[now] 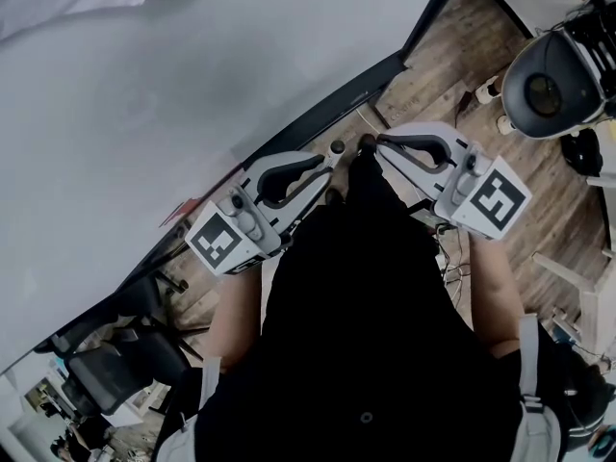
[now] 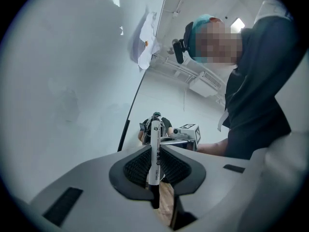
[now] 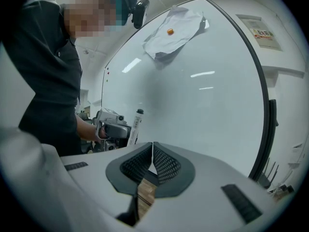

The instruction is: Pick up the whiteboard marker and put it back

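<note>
Left gripper view: the marker (image 2: 154, 168) is seen pinched upright between the pads of the left gripper (image 2: 155, 149). Its white barrel is clamped at the pads, with a dark end showing below them. It is held close to the face of the whiteboard (image 2: 67, 81), and whether it touches that face cannot be told. In the right gripper view, the right gripper (image 3: 152, 146) is shown with its pads pressed together and nothing between them, also held near the whiteboard's face. The marker is seen there standing beside the whiteboard in the other gripper. A sheet of paper (image 3: 176, 25) is fixed high on the whiteboard by a small orange magnet (image 3: 170, 31). In the head view, both grippers are held tip to tip in front of the whiteboard's dark lower edge, and a wood floor (image 1: 481, 37) is seen past that edge.
</note>
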`<state>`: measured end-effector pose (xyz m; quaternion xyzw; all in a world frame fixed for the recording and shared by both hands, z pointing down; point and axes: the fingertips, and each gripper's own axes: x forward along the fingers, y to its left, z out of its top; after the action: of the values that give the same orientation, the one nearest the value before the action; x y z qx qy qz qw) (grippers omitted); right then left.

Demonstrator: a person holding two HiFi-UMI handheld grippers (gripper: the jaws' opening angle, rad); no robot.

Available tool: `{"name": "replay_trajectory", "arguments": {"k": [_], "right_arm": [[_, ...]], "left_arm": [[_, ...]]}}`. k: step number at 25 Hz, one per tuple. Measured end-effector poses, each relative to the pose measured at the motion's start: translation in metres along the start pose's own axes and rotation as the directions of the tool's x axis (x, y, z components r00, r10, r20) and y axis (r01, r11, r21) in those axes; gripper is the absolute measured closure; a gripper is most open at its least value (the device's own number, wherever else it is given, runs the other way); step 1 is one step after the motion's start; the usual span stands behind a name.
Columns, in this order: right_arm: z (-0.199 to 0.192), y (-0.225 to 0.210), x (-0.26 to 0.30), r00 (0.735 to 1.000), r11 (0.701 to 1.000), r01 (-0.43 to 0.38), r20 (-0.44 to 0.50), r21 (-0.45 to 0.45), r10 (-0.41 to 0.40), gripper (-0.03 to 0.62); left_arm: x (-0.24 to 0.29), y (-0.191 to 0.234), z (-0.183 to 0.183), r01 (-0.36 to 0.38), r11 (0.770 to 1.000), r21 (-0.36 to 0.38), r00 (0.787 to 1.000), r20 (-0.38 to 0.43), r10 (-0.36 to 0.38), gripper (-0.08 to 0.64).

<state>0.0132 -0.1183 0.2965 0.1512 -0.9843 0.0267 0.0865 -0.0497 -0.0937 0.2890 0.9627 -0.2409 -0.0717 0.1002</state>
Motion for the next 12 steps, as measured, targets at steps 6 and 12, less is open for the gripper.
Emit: {"name": "replay_trajectory", "arguments": {"k": [6, 12], "right_arm": [[-0.004, 0.007, 0.002, 0.999, 0.999, -0.033, -0.007, 0.004, 0.033, 0.571], [-0.007, 0.012, 0.005, 0.998, 0.998, -0.058, 0.0, 0.027, 0.058, 0.572]], "left_arm": [[0.0, -0.004, 0.001, 0.035, 0.999, -0.038, 0.999, 0.04, -0.034, 0.492], [-0.001, -0.001, -0.009, 0.046, 0.995, -0.084, 0.996, 0.078, -0.04, 0.492]]}}
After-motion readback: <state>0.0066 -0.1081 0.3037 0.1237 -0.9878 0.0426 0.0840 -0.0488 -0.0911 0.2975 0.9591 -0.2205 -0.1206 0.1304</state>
